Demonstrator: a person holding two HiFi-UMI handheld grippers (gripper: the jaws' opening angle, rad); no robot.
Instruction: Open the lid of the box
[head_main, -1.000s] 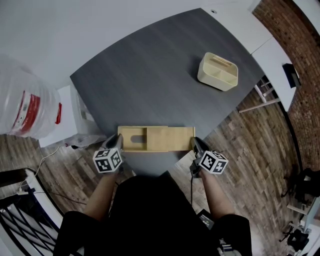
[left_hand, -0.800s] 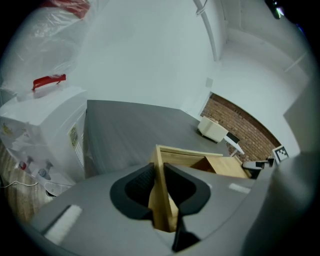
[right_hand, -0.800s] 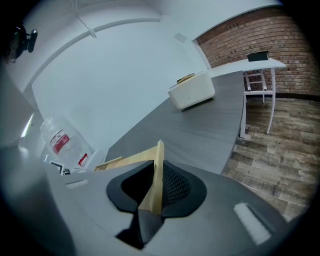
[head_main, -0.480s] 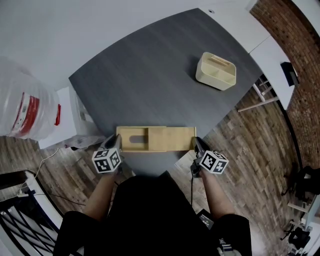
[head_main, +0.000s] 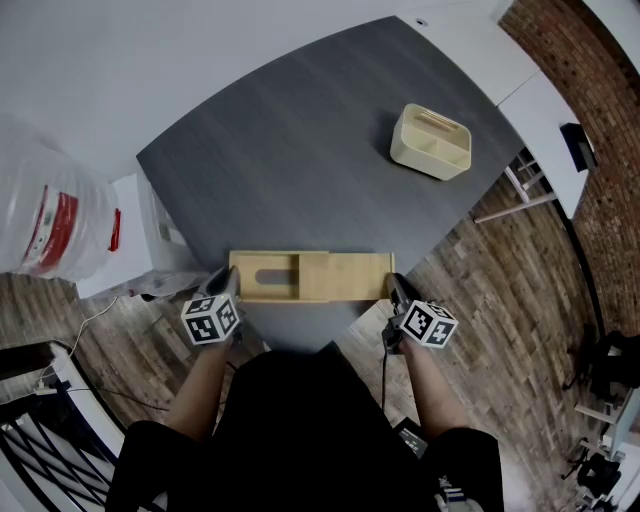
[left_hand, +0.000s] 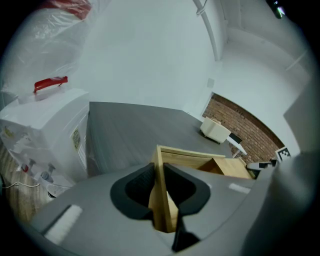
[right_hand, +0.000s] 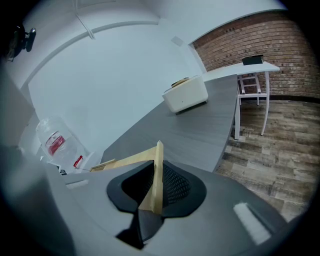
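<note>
A long, pale wooden box (head_main: 345, 277) lies near the front edge of the dark grey table (head_main: 300, 150). Its left stretch (head_main: 265, 277) shows a dark slot, and a flat panel covers the right stretch. My left gripper (head_main: 228, 283) is shut on the box's left end wall (left_hand: 159, 172). In the left gripper view the box stands open just behind that wall, with the flat lid panel (left_hand: 235, 167) further along. My right gripper (head_main: 392, 288) is shut on the thin upright board (right_hand: 158, 162) at the right end.
A cream two-compartment caddy (head_main: 432, 142) stands at the table's far right. A large water jug (head_main: 45, 215) on a white dispenser (left_hand: 45, 130) sits off the table's left edge. Wooden floor, a white desk and a stool (right_hand: 250, 75) lie to the right.
The box's two ends have drawn slightly apart. The left end moved left with my left gripper, and the slotted left stretch has grown longer. Both grips hold as before.
</note>
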